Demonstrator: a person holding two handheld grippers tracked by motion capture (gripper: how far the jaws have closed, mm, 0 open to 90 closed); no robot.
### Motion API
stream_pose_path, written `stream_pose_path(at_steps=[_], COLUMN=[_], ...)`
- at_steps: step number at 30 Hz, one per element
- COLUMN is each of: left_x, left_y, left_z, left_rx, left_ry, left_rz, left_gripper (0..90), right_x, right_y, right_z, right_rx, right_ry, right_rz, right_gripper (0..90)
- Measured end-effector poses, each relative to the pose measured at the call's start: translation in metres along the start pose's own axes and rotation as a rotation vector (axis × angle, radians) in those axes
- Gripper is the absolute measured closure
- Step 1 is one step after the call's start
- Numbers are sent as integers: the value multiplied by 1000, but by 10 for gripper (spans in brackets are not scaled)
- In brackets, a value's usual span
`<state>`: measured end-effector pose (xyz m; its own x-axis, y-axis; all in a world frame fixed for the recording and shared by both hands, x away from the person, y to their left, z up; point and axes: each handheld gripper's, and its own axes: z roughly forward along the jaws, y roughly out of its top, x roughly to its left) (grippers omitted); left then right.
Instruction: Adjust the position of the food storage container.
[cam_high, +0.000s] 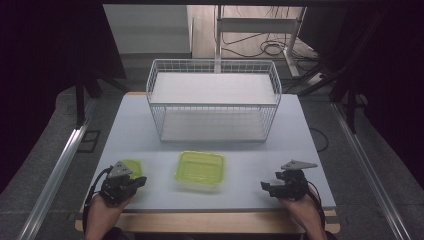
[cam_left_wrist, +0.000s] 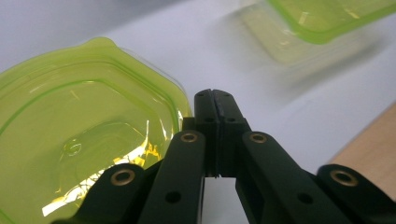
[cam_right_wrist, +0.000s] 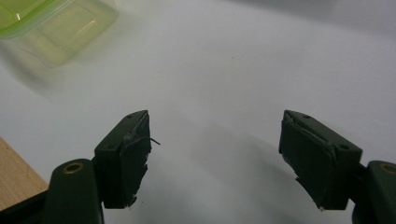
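Observation:
A clear tub with a yellow-green lid (cam_high: 199, 169) stands on the pale table at the front middle; its corner shows in the left gripper view (cam_left_wrist: 322, 23) and in the right gripper view (cam_right_wrist: 51, 28). A smaller yellow-green container (cam_high: 133, 166) lies at the front left, large in the left gripper view (cam_left_wrist: 84, 130). My left gripper (cam_high: 141, 181) rests just beside it, jaws pressed together (cam_left_wrist: 215, 95) at its rim with nothing seen between them. My right gripper (cam_high: 265, 187) sits at the front right, open (cam_right_wrist: 215, 140) over bare table.
A white wire basket shelf (cam_high: 214, 102) with two levels stands at the back middle of the table (cam_high: 300, 150). A wooden strip (cam_high: 210, 222) runs along the table's front edge. Bare table lies between the tub and the right gripper.

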<state>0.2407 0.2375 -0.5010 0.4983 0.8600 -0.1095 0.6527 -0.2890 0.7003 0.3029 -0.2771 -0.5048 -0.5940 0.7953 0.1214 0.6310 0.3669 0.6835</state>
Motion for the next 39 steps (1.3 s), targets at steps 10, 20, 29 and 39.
stream_pose_path(at_steps=[10, 20, 29, 39], left_x=[5, -38, -42, -46], left_y=[6, 37, 56, 51], left_z=[0, 27, 66, 74], left_rx=[-17, 4, 60, 87], left_ry=[9, -49, 7, -50], left_rz=[-17, 87, 82, 79], left_gripper=[899, 899, 899, 899], right_x=[1, 7, 21, 33], right_y=[0, 3, 16, 37], right_z=[0, 0, -3, 7], right_rx=[2, -9, -36, -24], right_ry=[-1, 13, 110, 177], right_rz=[-5, -23, -50, -102], right_gripper=[262, 317, 548, 700])
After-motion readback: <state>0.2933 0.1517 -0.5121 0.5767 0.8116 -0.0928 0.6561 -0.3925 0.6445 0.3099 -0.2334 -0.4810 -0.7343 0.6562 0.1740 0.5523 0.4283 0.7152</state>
